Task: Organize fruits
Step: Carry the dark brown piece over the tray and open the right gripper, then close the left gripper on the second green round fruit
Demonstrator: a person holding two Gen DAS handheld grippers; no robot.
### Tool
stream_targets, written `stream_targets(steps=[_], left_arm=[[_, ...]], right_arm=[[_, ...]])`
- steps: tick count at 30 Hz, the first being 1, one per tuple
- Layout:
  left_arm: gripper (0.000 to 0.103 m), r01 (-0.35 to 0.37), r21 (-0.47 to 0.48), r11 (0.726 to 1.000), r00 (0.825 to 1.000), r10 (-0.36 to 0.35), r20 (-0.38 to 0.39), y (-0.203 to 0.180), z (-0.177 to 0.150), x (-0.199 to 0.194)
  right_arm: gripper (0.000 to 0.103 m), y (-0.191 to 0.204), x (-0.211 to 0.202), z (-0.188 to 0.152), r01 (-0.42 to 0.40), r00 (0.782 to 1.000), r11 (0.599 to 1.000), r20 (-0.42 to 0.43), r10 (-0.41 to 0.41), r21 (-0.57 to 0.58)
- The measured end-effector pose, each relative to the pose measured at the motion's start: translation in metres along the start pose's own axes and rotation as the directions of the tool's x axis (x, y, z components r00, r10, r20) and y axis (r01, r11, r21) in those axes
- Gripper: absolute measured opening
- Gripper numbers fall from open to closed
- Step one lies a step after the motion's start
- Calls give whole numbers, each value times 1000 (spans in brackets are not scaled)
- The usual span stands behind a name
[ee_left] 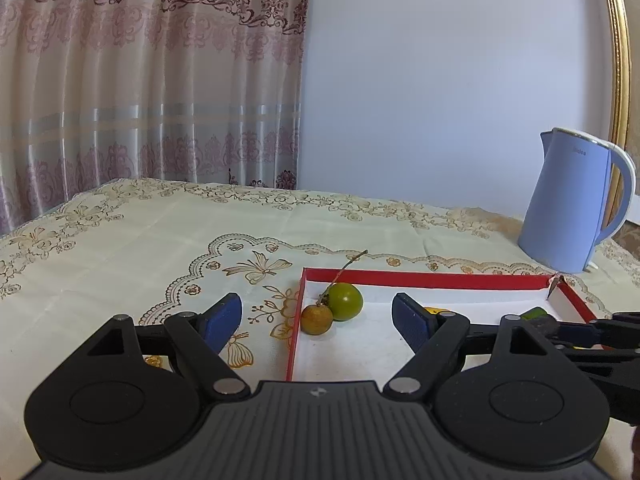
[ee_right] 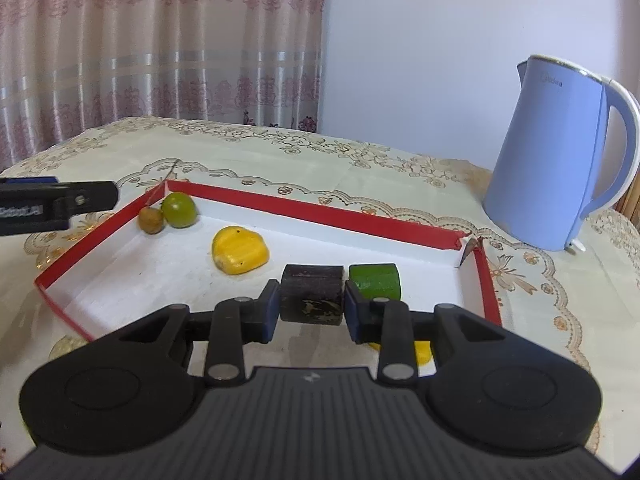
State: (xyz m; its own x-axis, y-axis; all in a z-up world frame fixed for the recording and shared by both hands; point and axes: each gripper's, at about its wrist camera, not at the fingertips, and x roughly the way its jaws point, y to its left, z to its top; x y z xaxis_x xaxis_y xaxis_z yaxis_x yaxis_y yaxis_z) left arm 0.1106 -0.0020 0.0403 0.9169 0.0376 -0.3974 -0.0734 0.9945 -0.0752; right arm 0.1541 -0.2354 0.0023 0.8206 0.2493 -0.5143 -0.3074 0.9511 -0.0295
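Tray [ee_right: 320,212], red-rimmed with a white floor, sits on the cloth-covered desk [ee_right: 360,160], a pale blue kettle [ee_right: 560,152] just beyond its far right corner. Right gripper [ee_right: 311,308] has its fingers [ee_right: 270,312] clenched on a dark block-shaped piece [ee_right: 312,296], held above the tray's near part; its underside is hidden. Green block [ee_right: 376,280] lies just beside it on the right, partly covered by the right finger. Yellow fruit [ee_right: 239,250] rests mid-tray, apart from the rest. Another yellow piece [ee_right: 420,354] shows only as a sliver under the gripper body, perhaps a second fruit. In the far left corner a green round fruit [ee_left: 345,301] touches a smaller brown one [ee_left: 316,319]; a thin stem rises over the rim. Left gripper [ee_left: 318,318] hangs at the tray's left edge, fingers [ee_left: 222,320] released and wide, nothing between them. From the left wrist view the right gripper is cut off at the frame's edge.
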Motion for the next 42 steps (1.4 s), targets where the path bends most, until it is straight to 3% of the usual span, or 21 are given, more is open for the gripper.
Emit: stream_targets(steps=[9, 14, 17, 18, 19, 21, 25, 28, 33, 35, 38, 42], left_arm=[[82, -1, -3, 1000, 1000, 1, 4, 1, 0, 0], [83, -4, -1, 1000, 1000, 4, 11, 0, -1, -1], [83, -1, 4, 1000, 1000, 1, 11, -1, -1, 0], [82, 4, 9, 1000, 1000, -4, 9, -1, -2, 1], [82, 7, 14, 1000, 1000, -7, 8, -2, -2, 1], [83, 14, 25, 1000, 1000, -14, 12, -5, -3, 1], [83, 67, 16, 998, 997, -66, -33, -4, -2, 0], [82, 126, -40, 991, 990, -129, -61, 6, -5, -17], [83, 189, -95, 977, 974, -199, -105, 21, -20, -53], [83, 192, -52, 980, 975, -196, -106, 18, -30, -68], [83, 181, 103, 978, 979, -170, -112, -2, -44, -84], [83, 186, 291, 939, 982, -167, -87, -32, -59, -101]], right_arm=[[31, -2, 20, 10, 15, 1000, 998, 12, -15, 53], [32, -3, 35, 6, 1, 1000, 997, -28, 1, 80], [46, -6, 28, 5, -9, 1000, 995, -22, 11, 98], [56, -5, 21, 6, -4, 1000, 995, -9, 5, 95], [68, -4, 13, 6, 9, 1000, 996, 8, -10, 86], [75, 0, -9, 4, 44, 997, 997, 67, -48, 61], [100, 1, -47, -16, 81, 984, 995, 152, -89, 55], [103, -2, -62, -38, 100, 972, 994, 207, -106, 43], [103, -28, -66, -44, -60, 974, 986, 226, 23, 157], [103, -37, -64, -44, -48, 978, 975, 210, 1, 217], [103, -37, -61, -43, 11, 983, 970, 176, -55, 241], [103, -20, -53, -41, 97, 987, 983, 115, -116, 159]])
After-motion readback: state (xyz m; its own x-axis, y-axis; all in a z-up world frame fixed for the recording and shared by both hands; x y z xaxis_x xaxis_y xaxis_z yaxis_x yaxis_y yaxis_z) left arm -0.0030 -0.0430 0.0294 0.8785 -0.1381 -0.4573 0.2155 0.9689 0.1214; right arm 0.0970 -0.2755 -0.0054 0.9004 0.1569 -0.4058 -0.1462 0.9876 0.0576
